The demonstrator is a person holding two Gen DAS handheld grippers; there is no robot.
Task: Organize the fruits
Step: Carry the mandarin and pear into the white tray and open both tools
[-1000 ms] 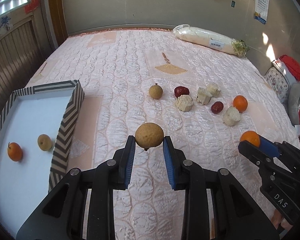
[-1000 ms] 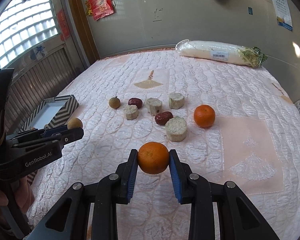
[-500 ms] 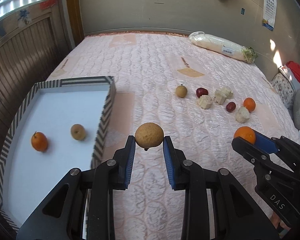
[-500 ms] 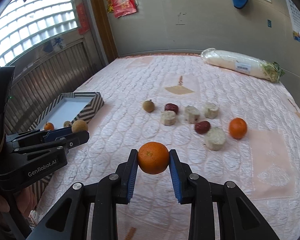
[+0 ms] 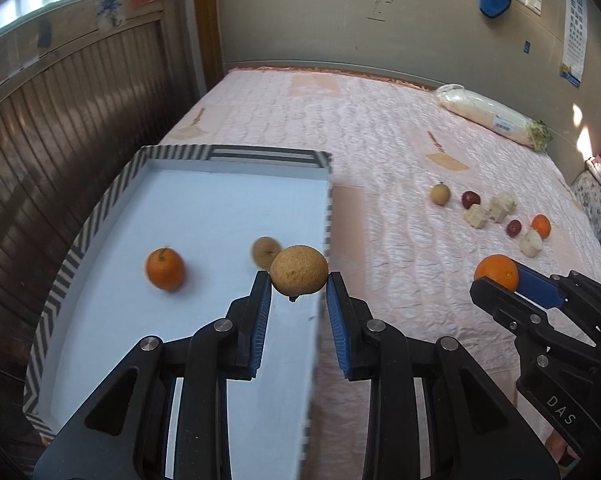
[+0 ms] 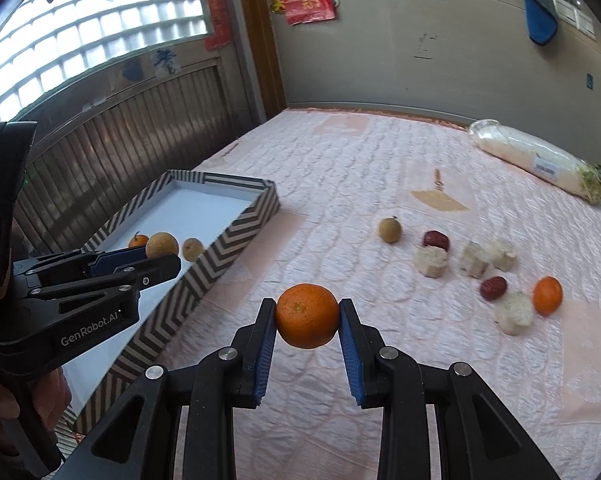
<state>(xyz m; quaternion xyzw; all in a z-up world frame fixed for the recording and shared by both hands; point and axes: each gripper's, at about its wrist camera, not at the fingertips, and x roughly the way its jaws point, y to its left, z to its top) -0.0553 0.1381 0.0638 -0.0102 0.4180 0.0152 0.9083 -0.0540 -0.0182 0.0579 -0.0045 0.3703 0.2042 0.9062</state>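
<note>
My left gripper (image 5: 299,285) is shut on a tan round fruit (image 5: 299,270) and holds it above the right edge of the striped tray (image 5: 80,248). The tray holds an orange (image 5: 165,269) and a small tan fruit (image 5: 263,249). My right gripper (image 6: 307,318) is shut on an orange (image 6: 307,315) above the bed, right of the tray (image 6: 220,256). It also shows in the left wrist view (image 5: 500,276). On the bed lie a tan fruit (image 6: 389,229), two red dates (image 6: 435,239) and an orange (image 6: 547,295).
Several pale chunky pieces (image 6: 430,261) lie among the fruits on the pink quilted bed (image 6: 340,168). A wrapped white bundle (image 6: 540,164) lies at the far right edge. A wooden wall panel (image 5: 60,120) runs along the left of the tray.
Both grippers have moved left towards the tray with their fruits. My left gripper now hangs over the tray's right edge; the tray looms larger in both views.
</note>
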